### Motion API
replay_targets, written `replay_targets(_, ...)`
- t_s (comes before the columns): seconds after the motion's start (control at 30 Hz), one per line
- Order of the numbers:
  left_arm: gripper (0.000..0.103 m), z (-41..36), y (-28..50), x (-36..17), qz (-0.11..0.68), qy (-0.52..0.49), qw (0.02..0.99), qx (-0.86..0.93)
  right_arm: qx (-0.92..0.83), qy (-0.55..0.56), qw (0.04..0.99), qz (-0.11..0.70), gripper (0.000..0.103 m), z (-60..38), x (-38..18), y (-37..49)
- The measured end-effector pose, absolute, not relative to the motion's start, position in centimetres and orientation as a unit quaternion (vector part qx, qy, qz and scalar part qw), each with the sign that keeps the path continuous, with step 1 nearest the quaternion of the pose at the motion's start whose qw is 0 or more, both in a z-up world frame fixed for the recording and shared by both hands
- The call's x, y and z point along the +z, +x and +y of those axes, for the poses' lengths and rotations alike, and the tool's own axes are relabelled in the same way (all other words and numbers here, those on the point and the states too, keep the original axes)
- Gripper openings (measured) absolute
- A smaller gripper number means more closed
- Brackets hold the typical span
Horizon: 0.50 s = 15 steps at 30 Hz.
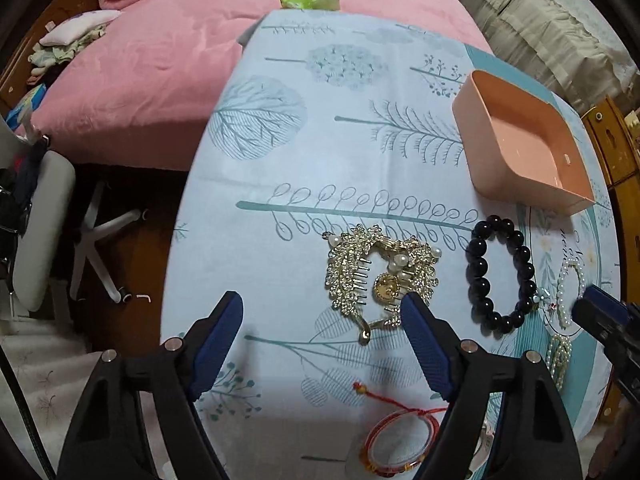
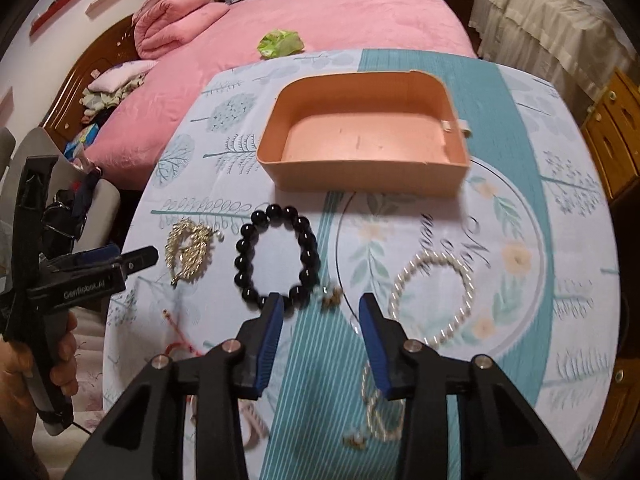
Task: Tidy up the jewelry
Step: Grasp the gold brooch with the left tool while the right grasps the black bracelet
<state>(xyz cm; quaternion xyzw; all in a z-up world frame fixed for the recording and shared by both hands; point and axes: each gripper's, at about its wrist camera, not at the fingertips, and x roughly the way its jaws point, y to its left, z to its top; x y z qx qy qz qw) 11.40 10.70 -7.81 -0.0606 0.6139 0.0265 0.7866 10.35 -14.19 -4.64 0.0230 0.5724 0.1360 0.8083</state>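
A: Left wrist view. Left gripper (image 1: 322, 306) points steeply down at the table (image 1: 280, 152), jaws wide apart, nothing between the pads. The gold hair comb (image 1: 376, 276) lies flat just ahead; the right-hand finger overlaps its near edge in the picture, contact not certain.

B: So the comb is its target?

A: Likely, a judgement only. The spread suits a broad, spiky piece. The black bead bracelet (image 1: 500, 272) lies just beside the comb, a pearl bracelet (image 1: 570, 288) farther out, a red cord bracelet (image 1: 400, 436) near the table edge under the gripper. The pink box (image 1: 520, 140) stands empty beyond them, open side up, presumably the place for everything.

B: And the other tool?

A: Right gripper (image 1: 596, 312) shows at the frame edge by the pearls; its jaws cannot be read from here.

B: Right wrist view, then.

A: Right gripper (image 2: 320, 316) hovers with jaws partly apart, holding nothing. A small dark ornament (image 2: 332, 296), blurred, sits on the cloth just past the tips, between the black bead bracelet (image 2: 276, 256) and the pearl bracelet (image 2: 434, 296). The narrower gap fits a small piece, I judge. Pink box (image 2: 360, 176) straight ahead, nothing in it. Left gripper (image 2: 136, 260) is over by the gold hair comb (image 2: 190, 248), a hand (image 2: 24, 364) round its handle.

B: Progress?

A: All jewellery is on the cloth; sorting has barely begun.
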Motion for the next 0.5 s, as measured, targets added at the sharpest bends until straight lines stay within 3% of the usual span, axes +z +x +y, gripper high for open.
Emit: replay_targets(0.5, 0.079, 7.9, 10.8, -8.5, 0.619, -0.065, 0.783, -0.027, 0.156, -0.037, 0.784, 0.600, 0.037, -10.2, -9.4, 14.7)
